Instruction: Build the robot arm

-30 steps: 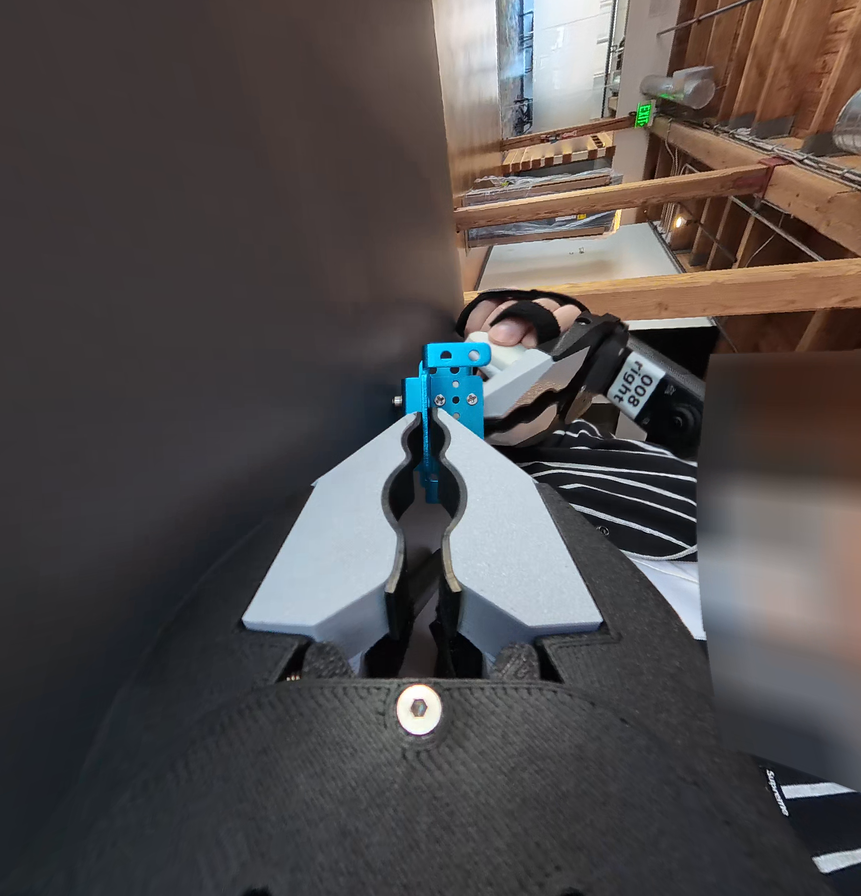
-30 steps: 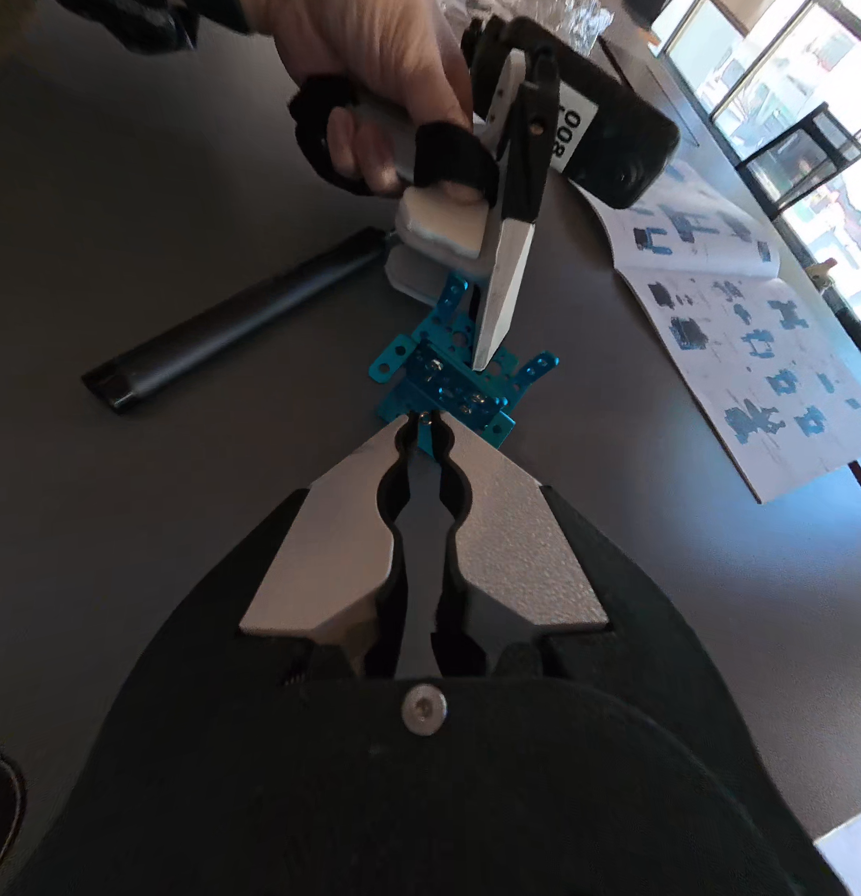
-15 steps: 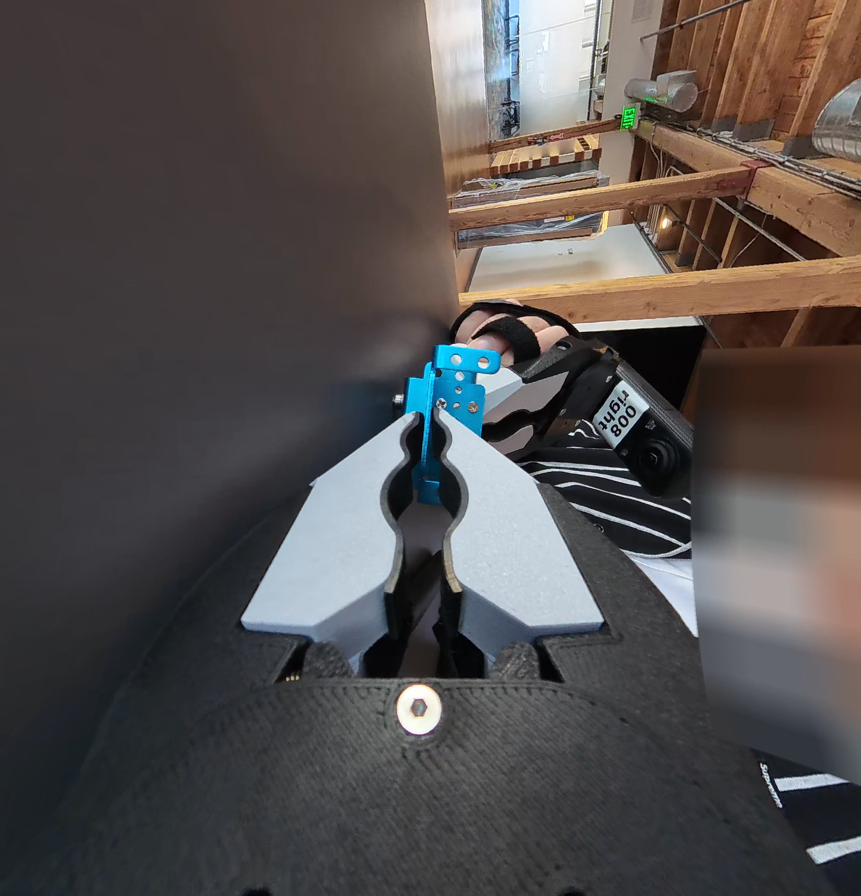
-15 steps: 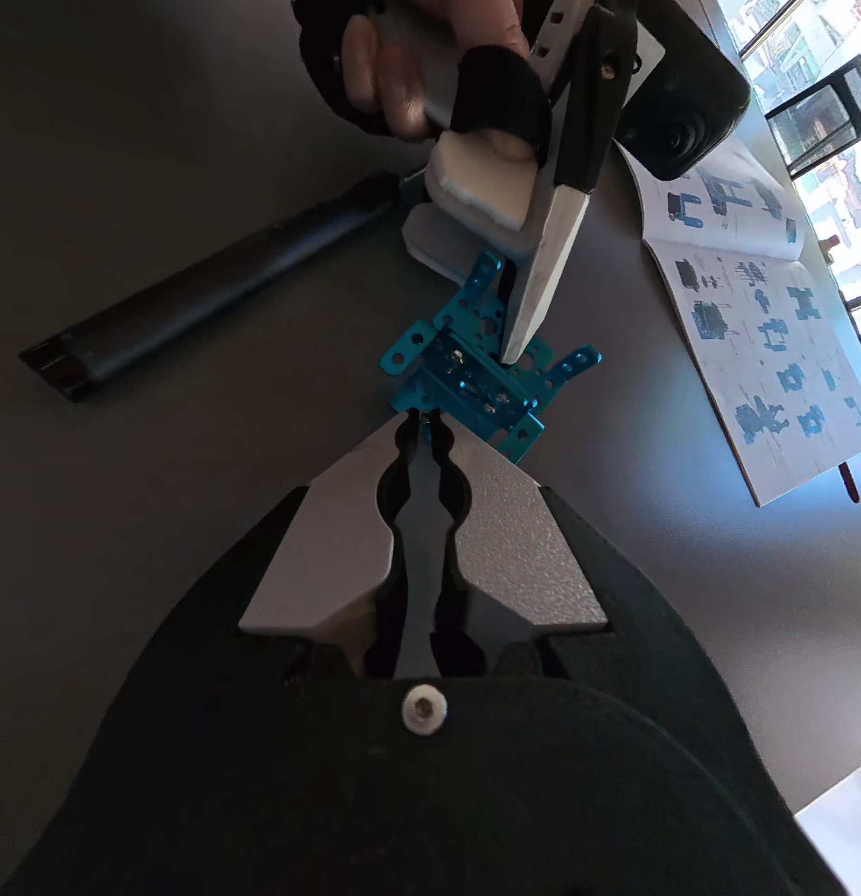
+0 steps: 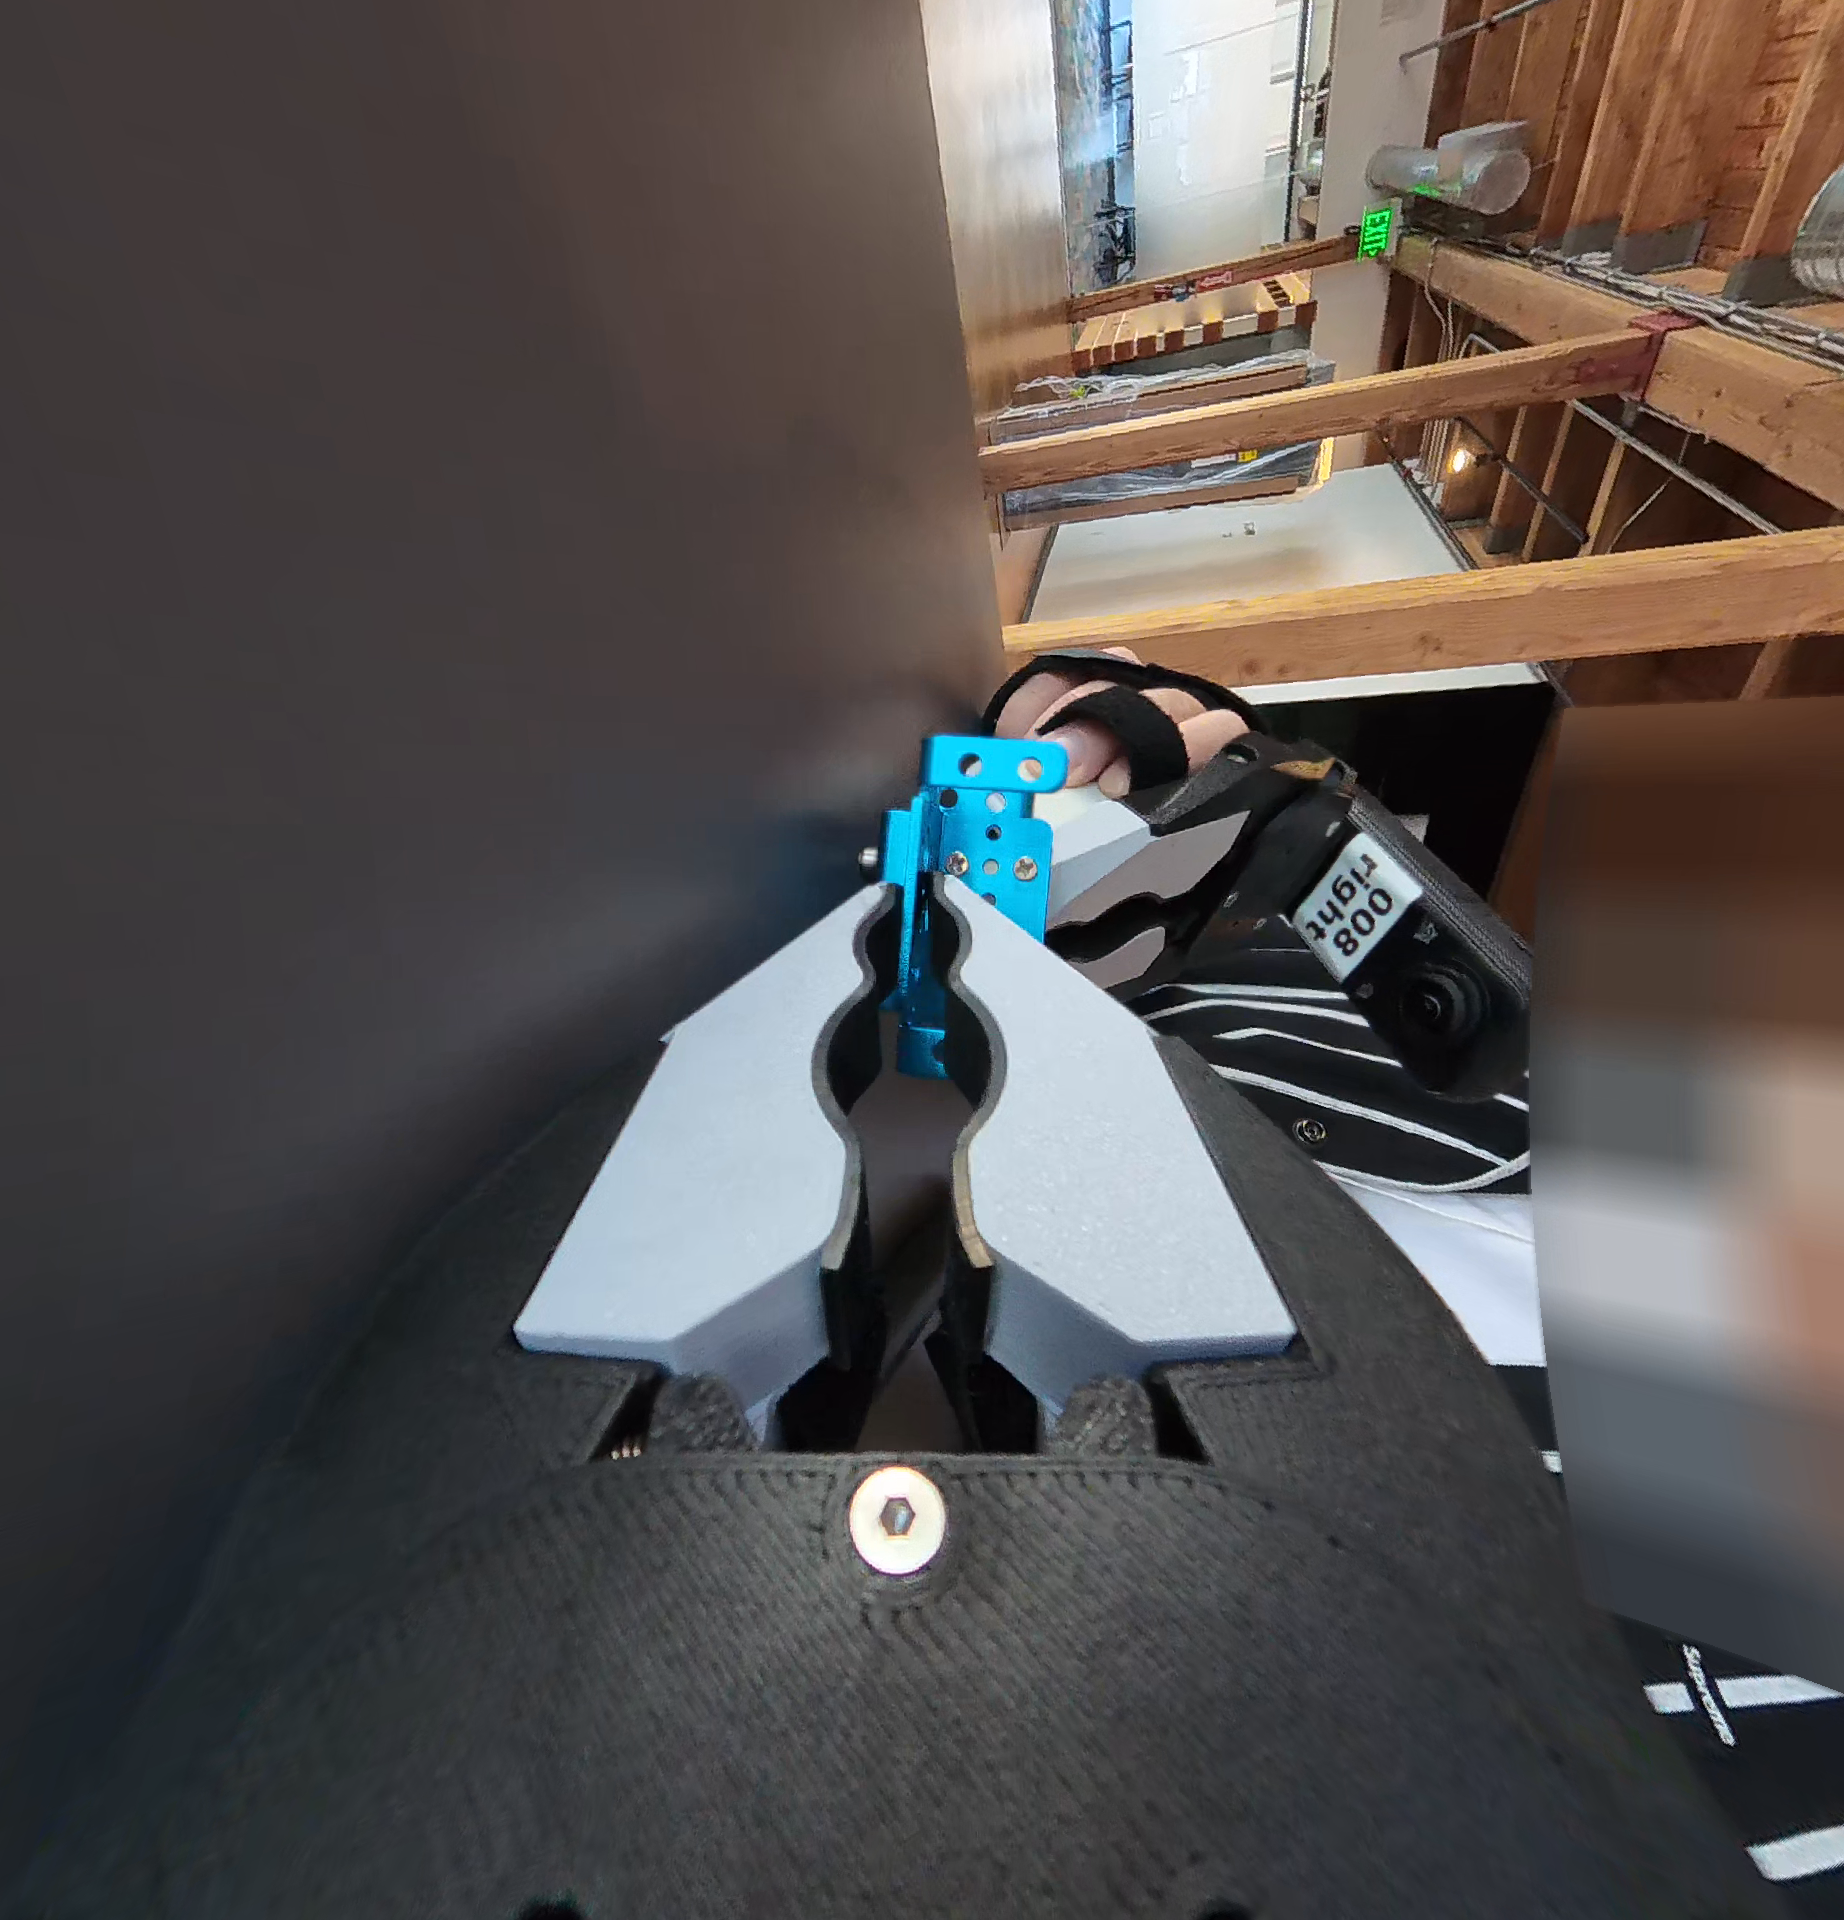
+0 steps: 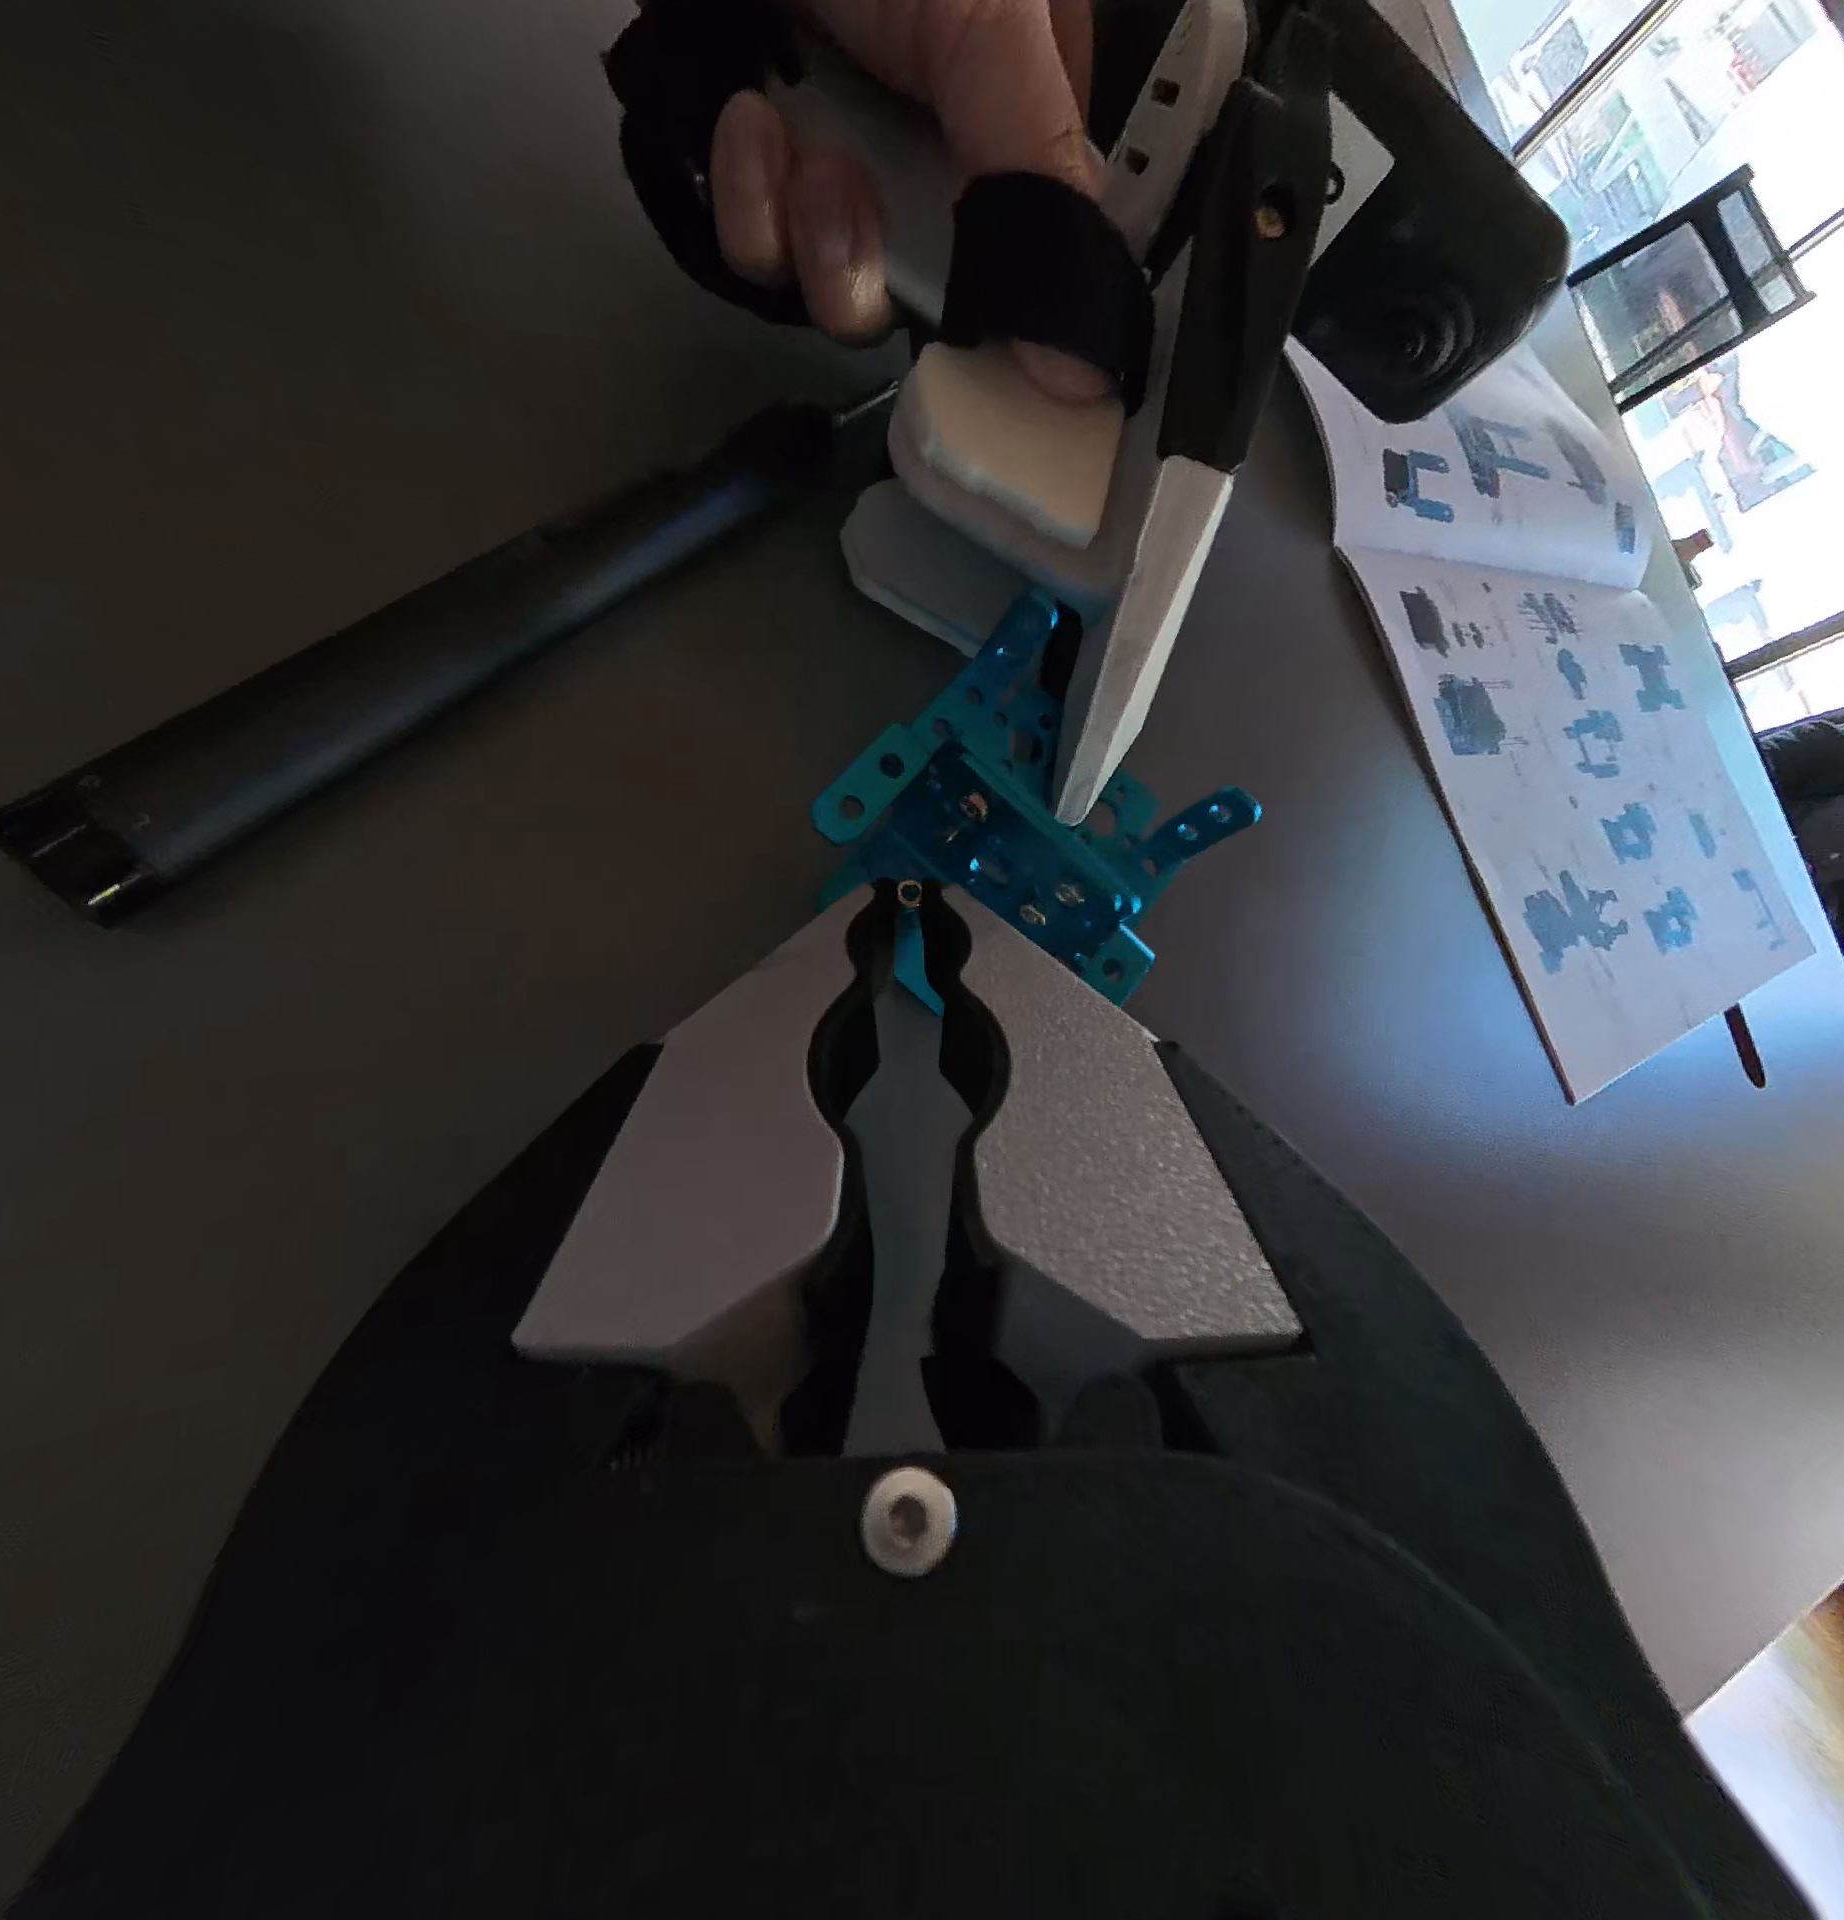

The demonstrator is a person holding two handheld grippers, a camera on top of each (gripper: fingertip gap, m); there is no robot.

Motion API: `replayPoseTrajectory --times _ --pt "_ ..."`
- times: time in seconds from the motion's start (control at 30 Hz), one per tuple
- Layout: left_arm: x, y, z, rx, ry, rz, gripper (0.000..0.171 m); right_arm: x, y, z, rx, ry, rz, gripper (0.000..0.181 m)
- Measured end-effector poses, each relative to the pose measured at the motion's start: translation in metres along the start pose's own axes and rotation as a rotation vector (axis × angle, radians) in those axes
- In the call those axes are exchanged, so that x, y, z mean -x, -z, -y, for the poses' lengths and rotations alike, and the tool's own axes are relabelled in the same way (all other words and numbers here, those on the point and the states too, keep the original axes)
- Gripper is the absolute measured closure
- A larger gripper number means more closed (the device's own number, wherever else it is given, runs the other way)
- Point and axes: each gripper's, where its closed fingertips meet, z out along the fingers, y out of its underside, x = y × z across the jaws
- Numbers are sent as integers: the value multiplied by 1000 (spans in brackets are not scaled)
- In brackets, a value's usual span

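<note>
Blue bracket assembly (image 6: pixel 985 831) pinched by both grippers (table (image 6: pixel 378 1039) beneath).

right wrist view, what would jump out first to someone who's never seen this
The bright blue metal bracket assembly at centre, vivid against the dark grey table. Both claws pinch it: the right claw from below, the left claw from above, held by a strapped hand. To the right lies an open instruction booklet; to the left, a dark tube.
</note>
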Motion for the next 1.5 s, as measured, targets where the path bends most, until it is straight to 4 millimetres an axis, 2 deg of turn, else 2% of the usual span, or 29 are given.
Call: replayPoseTrajectory --times 0.17,0.3,0.53,0.73,0.9,1.03,1.13,1.17,1.2,1.23,1.27,1.33,1.5 --pt "1 -1 2 -8 -7 0 169 -7 2 -3 7 -31 -28 177" --pt "1 -1 2 -5 -14 6 168 -5 1 -5 20 25 -47 177" --pt "6 0 2 -5 -23 54 164 -3 1 -6 23 25 -44 178" --pt "10 1 3 -9 -41 120 155 -3 0 -6 25 43 -54 179" --pt "9 7 9 -49 -45 139 147 -3 0 -6 26 53 -61 181" --pt "10 21 15 -97 -60 163 143 -3 -1 -5 26 55 -60 181" --pt "13 37 16 -112 -163 261 148 -3 -2 -5 25 60 -59 181" --pt "11 43 18 -132 -221 292 158 -3 -2 -5 25 61 -59 181" --pt "2 47 19 -151 -296 289 171 -3 -2 -5 25 62 -59 181" --pt "-11 48 18 -164 -371 266 171 -2 -2 -5 25 63 -59 181" --pt "-19 47 17 -168 -424 270 171 -2 -2 -5 25 64 -60 181" --pt "-17 45 13 -142 -479 341 171 -2 -2 -4 25 68 -63 181" --pt "-18 26 -2 -48 -542 346 171 -2 -2 -4 25 72 -66 181"
